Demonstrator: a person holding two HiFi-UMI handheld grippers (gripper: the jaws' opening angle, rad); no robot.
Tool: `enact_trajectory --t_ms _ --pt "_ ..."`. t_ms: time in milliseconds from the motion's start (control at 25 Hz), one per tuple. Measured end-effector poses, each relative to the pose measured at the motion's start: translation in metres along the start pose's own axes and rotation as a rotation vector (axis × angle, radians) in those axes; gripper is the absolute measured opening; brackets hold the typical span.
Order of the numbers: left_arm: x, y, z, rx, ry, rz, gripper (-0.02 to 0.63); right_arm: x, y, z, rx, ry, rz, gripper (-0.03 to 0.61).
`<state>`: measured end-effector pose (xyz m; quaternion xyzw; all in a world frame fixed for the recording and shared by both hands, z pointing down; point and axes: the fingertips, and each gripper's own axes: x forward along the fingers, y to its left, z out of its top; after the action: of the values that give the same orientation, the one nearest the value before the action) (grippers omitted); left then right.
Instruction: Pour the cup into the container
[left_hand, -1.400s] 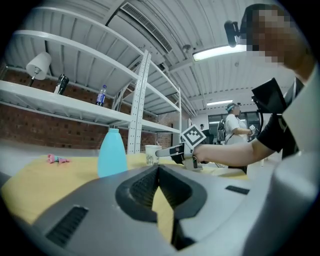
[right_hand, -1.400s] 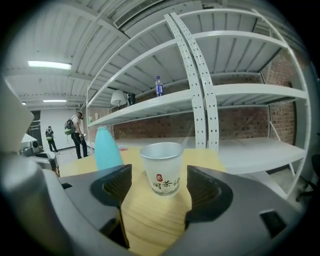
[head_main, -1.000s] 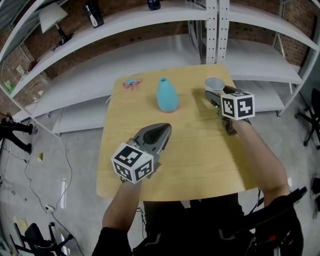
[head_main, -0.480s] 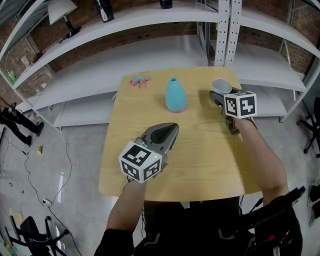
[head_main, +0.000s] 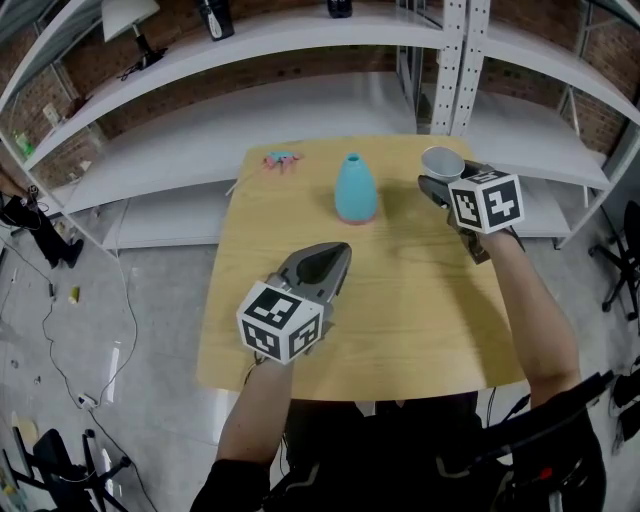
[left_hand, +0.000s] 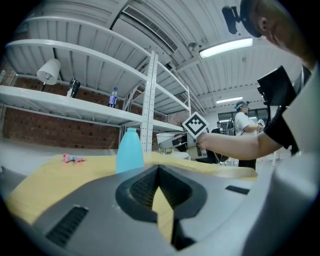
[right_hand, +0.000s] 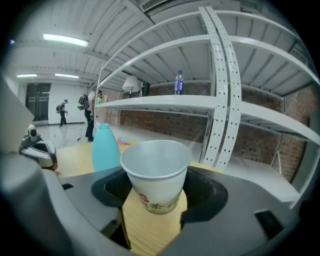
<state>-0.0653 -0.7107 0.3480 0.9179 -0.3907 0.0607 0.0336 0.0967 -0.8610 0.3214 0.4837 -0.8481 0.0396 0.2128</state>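
Observation:
A white paper cup (head_main: 442, 162) stands upright near the table's far right corner. My right gripper (head_main: 432, 184) reaches around it. In the right gripper view the cup (right_hand: 156, 172) sits between the jaws, which are closing, with thin gaps still showing on both sides. The container, a light blue narrow-necked vase (head_main: 355, 188), stands left of the cup at the table's far middle. It shows as the blue vase (right_hand: 105, 147) and again as the vase (left_hand: 129, 150). My left gripper (head_main: 335, 255) lies near the table's middle, shut and holding nothing, pointing towards the vase.
A small pink item (head_main: 282, 159) lies at the table's far left. The wooden table (head_main: 400, 300) ends just beyond the cup. White shelving (head_main: 250, 110) with a perforated upright post (head_main: 455, 60) stands behind it. People stand far off in the room.
My right gripper has edged slightly forward around the cup. The left gripper has stayed about where it was. The head view has shifted a little.

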Motion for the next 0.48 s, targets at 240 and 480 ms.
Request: enact_trajectory --t_ms 240,480 --pt "-0.004 0.005 0.001 -0.004 -0.001 0.021 0.002 -0.011 0.023 0.034 -0.208 0.034 -0.014 0.308" --pt "-0.013 0.019 -0.002 -0.013 -0.003 0.076 0.002 -0.009 0.045 0.059 -0.379 0.065 -0.049 0.308"
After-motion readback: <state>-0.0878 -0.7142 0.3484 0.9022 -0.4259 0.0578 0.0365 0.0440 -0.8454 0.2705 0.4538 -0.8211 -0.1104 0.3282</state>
